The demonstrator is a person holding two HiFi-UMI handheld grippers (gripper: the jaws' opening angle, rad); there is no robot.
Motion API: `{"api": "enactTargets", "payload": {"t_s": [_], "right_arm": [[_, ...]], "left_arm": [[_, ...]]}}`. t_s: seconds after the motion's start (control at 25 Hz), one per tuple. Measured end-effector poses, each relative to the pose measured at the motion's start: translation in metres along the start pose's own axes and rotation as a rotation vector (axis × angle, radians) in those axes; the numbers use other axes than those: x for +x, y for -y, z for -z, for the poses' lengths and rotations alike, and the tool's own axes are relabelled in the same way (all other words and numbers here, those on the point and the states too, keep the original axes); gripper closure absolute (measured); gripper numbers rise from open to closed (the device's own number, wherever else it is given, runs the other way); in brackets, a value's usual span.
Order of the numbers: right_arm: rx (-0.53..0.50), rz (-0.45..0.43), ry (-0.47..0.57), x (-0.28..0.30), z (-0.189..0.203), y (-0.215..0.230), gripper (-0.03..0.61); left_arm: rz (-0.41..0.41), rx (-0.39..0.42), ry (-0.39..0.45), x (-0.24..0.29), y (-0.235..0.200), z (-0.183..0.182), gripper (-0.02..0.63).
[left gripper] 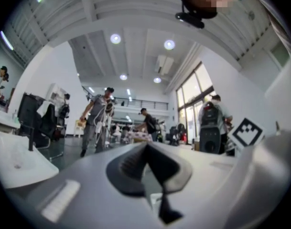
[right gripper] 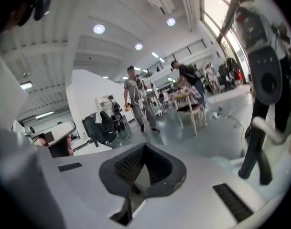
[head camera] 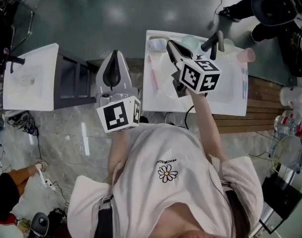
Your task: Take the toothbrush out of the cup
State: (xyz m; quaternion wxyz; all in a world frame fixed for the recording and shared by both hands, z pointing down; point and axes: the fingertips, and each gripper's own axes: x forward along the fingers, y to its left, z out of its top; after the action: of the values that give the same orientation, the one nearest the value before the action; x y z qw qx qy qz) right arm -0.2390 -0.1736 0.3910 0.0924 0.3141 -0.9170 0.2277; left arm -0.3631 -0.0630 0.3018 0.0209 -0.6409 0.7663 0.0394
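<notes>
Now L claw (head camera: 114,54), R claw (head camera: 170,44) shut, prob. empty.

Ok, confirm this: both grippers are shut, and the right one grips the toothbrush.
Wrong on one point. The left gripper and the right gripper are both shut, but the right one grips nothing. The right gripper view shows its fingers closed together with nothing between them.

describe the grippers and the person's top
The left gripper and right gripper are light grey shells with dark ribbed pads; each carries a white cube with black square markers. The person wears a pale short-sleeved shirt with a daisy print.
</notes>
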Motion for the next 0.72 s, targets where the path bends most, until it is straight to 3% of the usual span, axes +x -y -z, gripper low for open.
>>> {"api": "enactTargets", "payload": {"t_s": [0.16, 0.32, 0.48, 0.72], "right_arm": [[-0.221, 0.072, 0.229, -0.051, -0.058, -0.022, 0.578], [-0.32, 0.142, 0.36, -0.097, -0.073, -0.031, 0.578], [-0.36, 0.163, 0.42, -0.12, -0.077, -0.035, 0.578], [-0.381, 0.189, 0.418, -0.129, -0.076, -0.029, 0.578]], "left_arm": [[0.04, 0.013, 0.043, -0.002, 0.021, -0.023, 0.606], [0.073, 0.021, 0.073, -0.006, 0.04, -0.037, 0.606], [0.087, 0.023, 0.097, -0.004, 0.048, -0.047, 0.606], [0.088, 0.018, 0.109, -0.002, 0.053, -0.05, 0.606]]}}
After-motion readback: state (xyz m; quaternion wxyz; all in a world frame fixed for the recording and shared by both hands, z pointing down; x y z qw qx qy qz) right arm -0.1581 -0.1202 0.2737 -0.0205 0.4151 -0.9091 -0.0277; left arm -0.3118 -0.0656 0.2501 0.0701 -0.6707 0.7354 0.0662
